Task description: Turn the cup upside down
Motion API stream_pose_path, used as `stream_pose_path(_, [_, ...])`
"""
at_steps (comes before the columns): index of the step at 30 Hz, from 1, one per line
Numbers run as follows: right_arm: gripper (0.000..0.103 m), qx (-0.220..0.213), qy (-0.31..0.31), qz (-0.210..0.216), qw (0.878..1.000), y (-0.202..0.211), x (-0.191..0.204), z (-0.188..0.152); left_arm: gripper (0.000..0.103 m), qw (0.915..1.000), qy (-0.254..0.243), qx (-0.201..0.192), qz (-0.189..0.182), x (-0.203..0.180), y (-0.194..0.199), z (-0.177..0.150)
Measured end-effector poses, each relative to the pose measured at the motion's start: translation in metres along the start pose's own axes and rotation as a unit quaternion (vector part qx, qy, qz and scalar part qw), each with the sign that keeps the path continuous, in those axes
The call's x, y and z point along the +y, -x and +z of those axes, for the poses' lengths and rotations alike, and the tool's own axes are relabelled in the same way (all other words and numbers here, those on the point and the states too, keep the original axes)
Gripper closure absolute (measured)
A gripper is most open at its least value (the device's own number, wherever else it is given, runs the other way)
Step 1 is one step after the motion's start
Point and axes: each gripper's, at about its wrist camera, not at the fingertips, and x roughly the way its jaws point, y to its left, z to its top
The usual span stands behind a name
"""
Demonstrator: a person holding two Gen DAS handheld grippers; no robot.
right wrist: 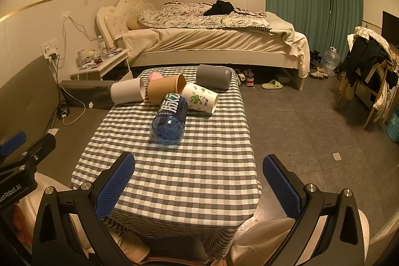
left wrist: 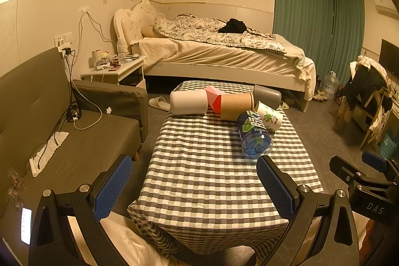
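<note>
- A low desk (right wrist: 174,166) covered by a grey-and-white checked cloth is seen from its near end in both wrist views.
- Six containers are gathered toward the far half of the desk — all lying on their sides.
- A white cup (right wrist: 127,93) lies at the far left, its open mouth turned toward a brown paper cup (right wrist: 165,89) just beside it.
- A pink and red cup (left wrist: 215,99) is wedged between the white and the brown one; in the right wrist view only its pink top shows.
- A white cup with a green leaf print (right wrist: 200,97) lies to the right of the brown cup, its mouth turned right and toward the camera.
- A grey cup (right wrist: 214,77) lies behind it, near the far right edge of the desk.
- A cut-down blue plastic bottle (right wrist: 170,120) lies nearest the camera, touching the brown cup and the leaf-print cup.
- The left tool (left wrist: 194,188) is held over the near end of the desk, its blue-padded jaws spread wide and nothing between them.
- The right tool (right wrist: 198,187) is held likewise — jaws wide apart, empty, well short of the cups.
- A bed (right wrist: 212,41) stands beyond the desk, and a grey sofa (left wrist: 62,136) to its left.
</note>
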Motion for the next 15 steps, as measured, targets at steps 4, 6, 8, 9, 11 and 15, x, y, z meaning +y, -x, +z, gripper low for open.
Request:
stream_pose_path(4, [0.0,0.0,-0.001,0.0,1.0,-0.0001,-0.0007,0.0,0.0,1.0,0.0,0.0,0.0,-0.0007,-0.0002,0.0009])
stream_pose_path(6, [0.0,0.0,-0.001,0.0,1.0,-0.0002,-0.0011,0.0,0.0,1.0,0.0,0.0,-0.001,-0.0005,-0.0002,0.0007])
stream_pose_path(8, [0.0,0.0,-0.001,0.0,1.0,-0.0002,-0.0009,-0.0003,0.0,1.0,0.0,0.001,0.0,-0.001,-0.0003,0.0009])
stream_pose_path(9, [0.0,0.0,-0.001,0.0,1.0,-0.0002,-0.0012,0.0001,0.0,1.0,0.0,0.001,0.0,-0.0008,-0.0004,0.0006])
stream_pose_path(11, [0.0,0.0,-0.001,0.0,1.0,-0.0003,-0.0013,0.0003,0.0,1.0,-0.001,0.001,0.0,-0.0009,-0.0004,0.0008])
stream_pose_path(15, [0.0,0.002,-0.002,0.001,1.0,-0.0007,0.001,-0.0003,0.0,1.0,0.0,0.001,0.0,-0.0004,-0.0006,0.0007])
